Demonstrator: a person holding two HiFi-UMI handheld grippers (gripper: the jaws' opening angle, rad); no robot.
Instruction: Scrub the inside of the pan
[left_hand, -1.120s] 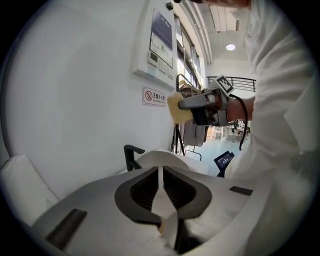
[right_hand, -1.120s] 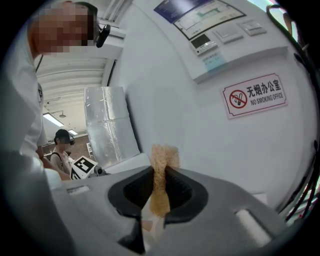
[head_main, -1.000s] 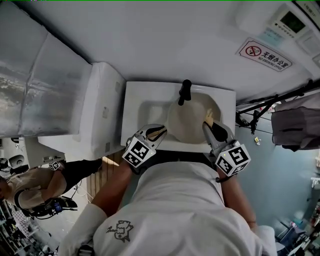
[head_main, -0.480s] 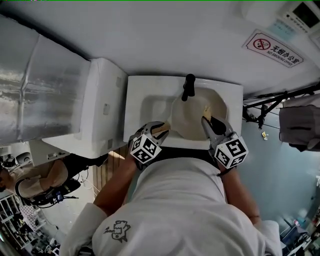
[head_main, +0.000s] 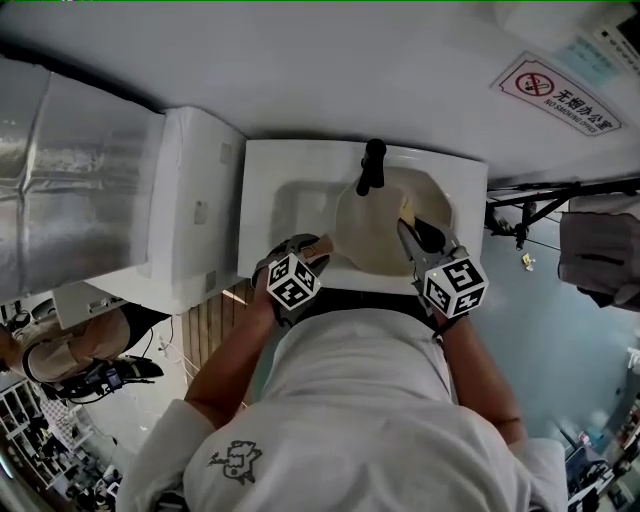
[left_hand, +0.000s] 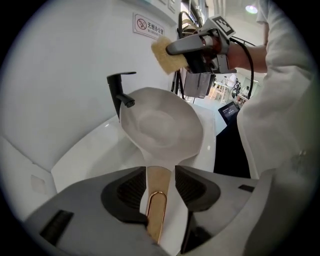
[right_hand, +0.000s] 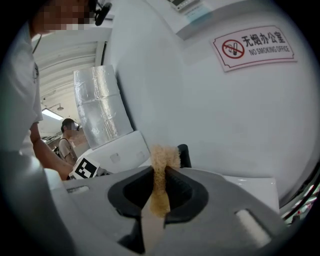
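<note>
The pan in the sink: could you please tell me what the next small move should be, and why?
Probably lower the right claw, shut on the sponge, into the pan: the sponge hangs above its pale inside, not touching. The left claw has just been opening, and the pan's handle lies loose between its jaws.

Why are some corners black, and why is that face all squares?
Left gripper view: a wide lens blackens the corners and bends the sink under the pan. Right gripper view: same black ring; the squares were added afterwards to hide a face; the sponge looks sharp. Head view: walls bulge.
</note>
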